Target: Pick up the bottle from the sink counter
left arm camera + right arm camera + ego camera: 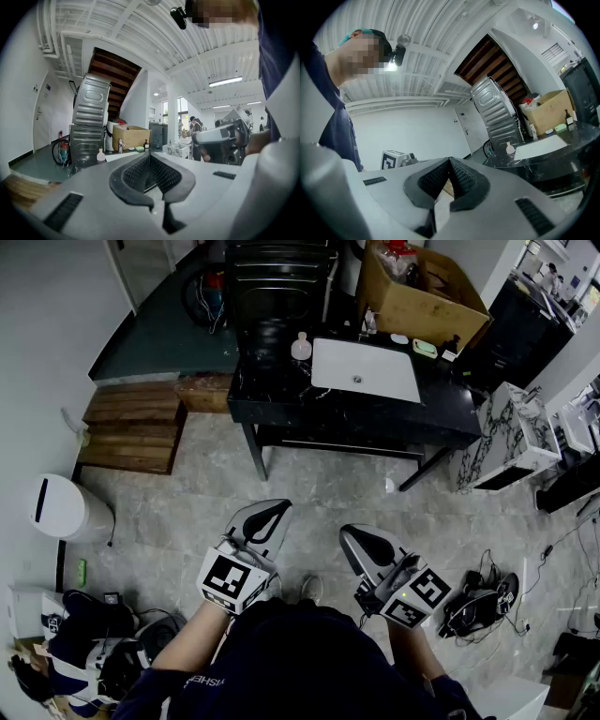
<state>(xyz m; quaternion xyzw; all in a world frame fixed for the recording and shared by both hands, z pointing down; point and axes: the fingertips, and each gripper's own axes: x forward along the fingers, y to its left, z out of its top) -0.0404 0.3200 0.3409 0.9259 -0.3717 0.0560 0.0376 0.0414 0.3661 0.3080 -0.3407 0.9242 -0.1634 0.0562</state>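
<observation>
Left claw (270, 510) and right claw (353, 534) sit closed and empty; arriving unopened could topple the bottle (301, 347) at the bench's (281, 405) back edge.

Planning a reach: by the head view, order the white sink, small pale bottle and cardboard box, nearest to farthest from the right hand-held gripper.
1. White rectangular sink, straight ahead.
2. Small pale bottle, by its far-left corner.
3. Brown cardboard box, behind at right.
</observation>
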